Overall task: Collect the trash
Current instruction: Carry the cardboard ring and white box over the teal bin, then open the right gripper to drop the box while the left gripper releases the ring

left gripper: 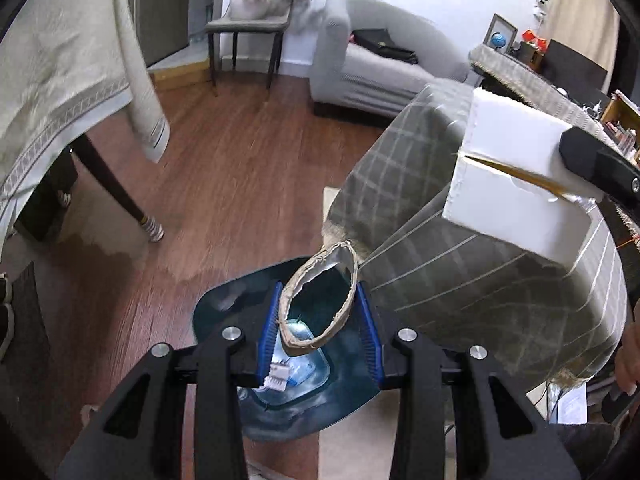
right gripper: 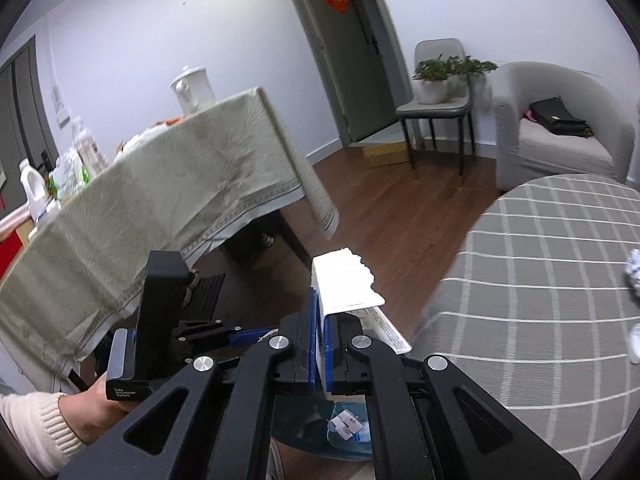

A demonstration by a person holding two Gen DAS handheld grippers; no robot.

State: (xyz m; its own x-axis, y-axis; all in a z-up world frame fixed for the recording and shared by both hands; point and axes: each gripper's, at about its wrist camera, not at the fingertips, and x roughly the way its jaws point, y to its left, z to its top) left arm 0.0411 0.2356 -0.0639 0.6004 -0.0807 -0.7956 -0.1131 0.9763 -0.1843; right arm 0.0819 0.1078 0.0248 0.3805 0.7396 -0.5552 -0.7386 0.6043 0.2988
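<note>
My left gripper (left gripper: 319,308) is shut on a squashed brown cardboard tube (left gripper: 308,268), its blue pads pressing both sides. Directly beneath it on the floor stands a dark teal trash bin (left gripper: 224,304) with wrappers inside. At the upper right of the left wrist view, my right gripper (left gripper: 576,172) carries a torn white cardboard box (left gripper: 512,152). In the right wrist view the right gripper (right gripper: 320,312) is shut on that white box (right gripper: 344,280), above the bin (right gripper: 304,436). A hand in a cream sleeve holds the left gripper (right gripper: 248,336) to its left.
A round table with a grey checked cloth (left gripper: 460,260) stands right beside the bin, with a crumpled scrap (right gripper: 634,272) on it. A dining table under a beige cloth (right gripper: 140,200), its dark leg (left gripper: 116,184), a grey armchair (left gripper: 380,64) and a chair with plants (left gripper: 256,20) surround the wooden floor.
</note>
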